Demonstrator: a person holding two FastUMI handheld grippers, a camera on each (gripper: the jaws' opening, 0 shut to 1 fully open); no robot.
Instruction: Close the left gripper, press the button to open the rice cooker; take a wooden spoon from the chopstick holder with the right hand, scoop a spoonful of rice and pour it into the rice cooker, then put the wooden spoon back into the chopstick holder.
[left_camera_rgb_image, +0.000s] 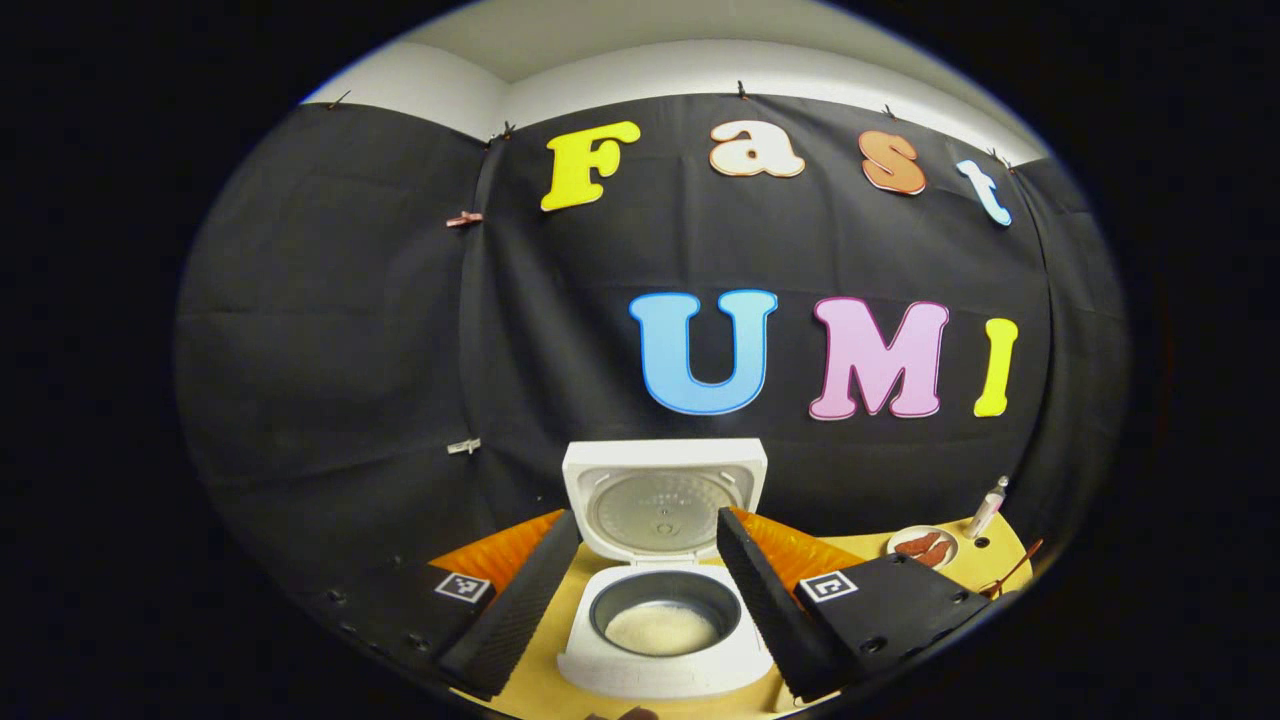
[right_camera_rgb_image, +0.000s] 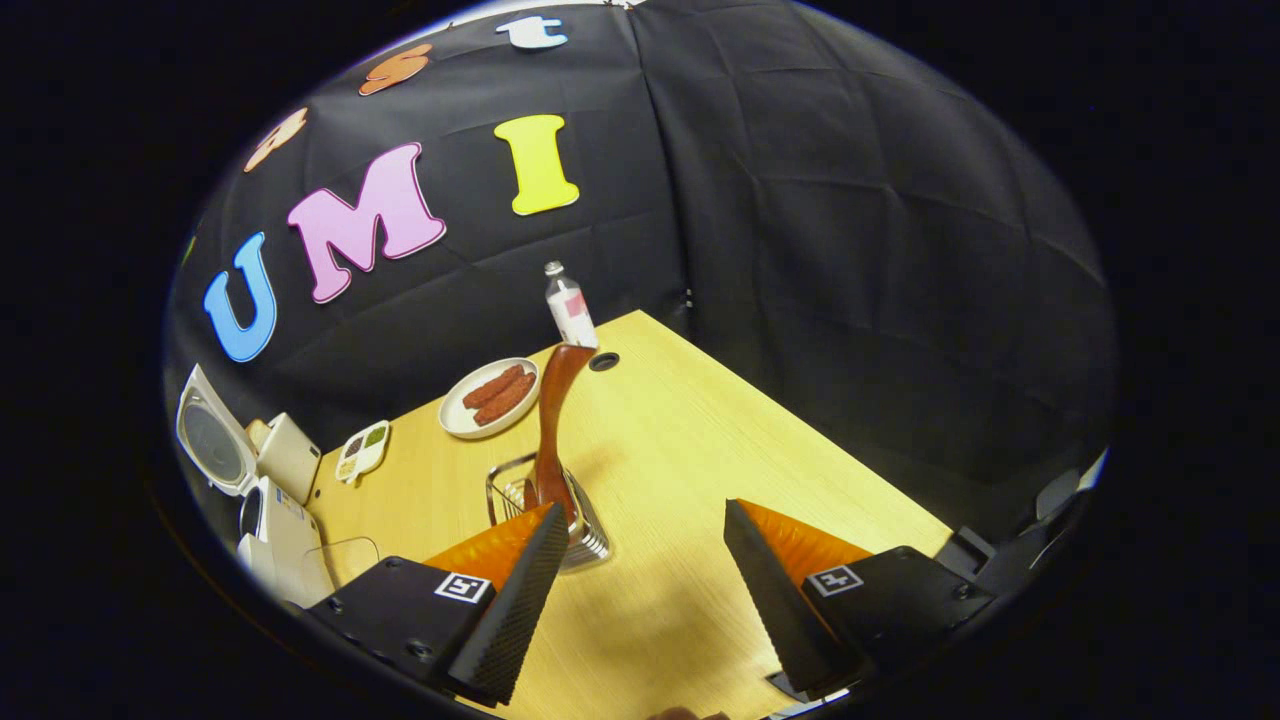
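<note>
The spoon (right_camera_rgb_image: 553, 420) is being kept upright in the wire holder (right_camera_rgb_image: 590, 530) on the tabletop (right_camera_rgb_image: 700, 420). It looks light, stiff and smooth, so the thin handle is best gripped. Both grippers' jaws are being held wide apart, empty. Rice (left_camera_rgb_image: 660, 628) is lying in the open cooker (left_camera_rgb_image: 660, 600).

Left claw (left_camera_rgb_image: 648, 600) with two wedge-shaped ribbed fingers (left_camera_rgb_image: 512, 610), orange panels behind them, black mounts studded with screws, a square black-and-white marker on each mount, right claw (right_camera_rgb_image: 640, 590) of the same build, same markers and screws
</note>
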